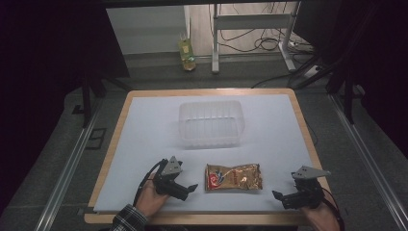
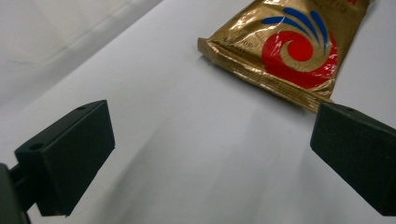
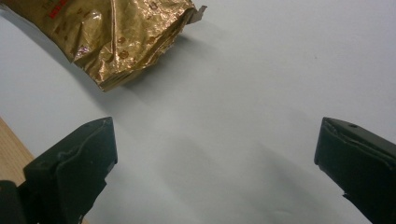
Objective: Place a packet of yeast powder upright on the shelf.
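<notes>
A gold foil snack packet (image 1: 234,177) with a red and blue swirl lies flat on the white sheet near the table's front. My left gripper (image 1: 186,185) rests just left of it, jaws pointing at its left end. In the left gripper view the packet (image 2: 299,46) lies ahead and to the right, and the gripper (image 2: 210,156) is open with nothing between its jaws. My right gripper (image 1: 284,193) sits to the packet's right, apart from it. Its own view has the crinkled packet end (image 3: 107,32) at upper left, with the gripper (image 3: 215,165) open and holding nothing.
A clear plastic tub (image 1: 211,122) stands behind the packet at the sheet's middle. The wooden table rim (image 1: 308,139) frames the sheet, and its edge (image 3: 9,144) is close to my right gripper. On the floor beyond are a bottle of yellow liquid (image 1: 186,53) and a desk frame with cables (image 1: 250,29).
</notes>
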`<state>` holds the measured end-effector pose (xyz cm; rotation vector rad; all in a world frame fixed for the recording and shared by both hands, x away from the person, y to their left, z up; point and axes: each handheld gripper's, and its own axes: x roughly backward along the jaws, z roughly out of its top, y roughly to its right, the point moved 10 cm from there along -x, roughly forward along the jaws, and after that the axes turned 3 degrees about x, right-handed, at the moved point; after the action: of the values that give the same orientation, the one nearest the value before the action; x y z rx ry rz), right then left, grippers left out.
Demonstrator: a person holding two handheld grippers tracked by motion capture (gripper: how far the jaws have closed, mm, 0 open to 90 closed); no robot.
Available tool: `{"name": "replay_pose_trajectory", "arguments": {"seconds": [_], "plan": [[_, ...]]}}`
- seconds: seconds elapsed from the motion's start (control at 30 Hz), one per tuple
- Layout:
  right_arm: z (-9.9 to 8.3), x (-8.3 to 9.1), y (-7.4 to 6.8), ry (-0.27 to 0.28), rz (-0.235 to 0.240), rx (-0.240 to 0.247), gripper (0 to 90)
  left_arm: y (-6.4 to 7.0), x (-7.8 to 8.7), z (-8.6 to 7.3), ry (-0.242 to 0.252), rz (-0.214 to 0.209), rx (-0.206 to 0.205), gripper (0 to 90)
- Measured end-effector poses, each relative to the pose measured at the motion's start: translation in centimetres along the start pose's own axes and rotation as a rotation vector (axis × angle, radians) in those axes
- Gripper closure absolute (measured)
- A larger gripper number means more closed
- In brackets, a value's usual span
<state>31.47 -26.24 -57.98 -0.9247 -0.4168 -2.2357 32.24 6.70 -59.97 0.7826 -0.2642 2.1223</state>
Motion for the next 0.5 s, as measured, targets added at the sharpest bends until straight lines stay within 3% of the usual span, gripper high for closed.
{"name": "replay_pose_trajectory", "arguments": {"seconds": [0.2, 0.5], "plan": [[-0.17, -0.07, -0.17, -0.022, -0.027, 0.018, 0.0, 0.62, -0.27, 0.17, 0.009, -0.026, -0.027, 0.0], [-0.28, -0.23, -0.24, -0.031, -0.034, 0.032, 0.0, 0.38, -0.49, 0.14, -0.004, -0.009, -0.021, 0.0]]}}
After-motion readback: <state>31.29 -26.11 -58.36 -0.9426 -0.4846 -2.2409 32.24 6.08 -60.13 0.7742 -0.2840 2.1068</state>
